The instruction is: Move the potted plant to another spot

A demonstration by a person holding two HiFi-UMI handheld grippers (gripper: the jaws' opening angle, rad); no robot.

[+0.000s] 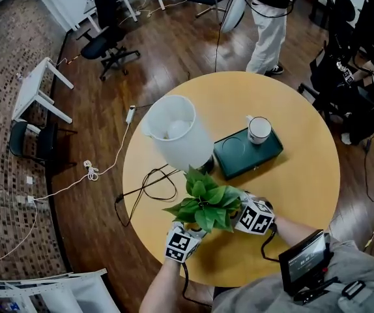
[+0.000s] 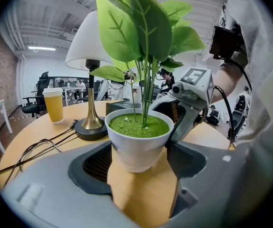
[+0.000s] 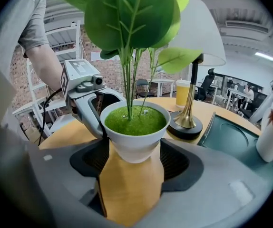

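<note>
The potted plant point(image 1: 206, 204) is found close to the person's edge of the round surface point(image 1: 304, 181), just in front of the lamp point(image 1: 177, 132) and beside the green tray point(image 1: 247, 154), on which a mug point(image 1: 259, 130) is set. The plant is taken from two opposite sides at once. The left tongs point(image 2: 139, 164) and the right tongs point(image 3: 133, 161) are each spread wide and closed against the lower, narrower part of the white pot, with the pads laid on its walls beneath the flared rim. This doubled hold is judged to be chosen because the pot tapers and is smooth, so a single pair of pads could let it tip or slide. With two facing grips the pot is held upright and the green filling level. The grip is placed low, so the stems and broad leaves are left free above both tongs and are not crushed. Whether the base rests on the wood or is just clear of it cannot be made out. The loose cables point(image 1: 149, 186) beside the lamp are thought to be worth avoiding when a new spot is picked.
</note>
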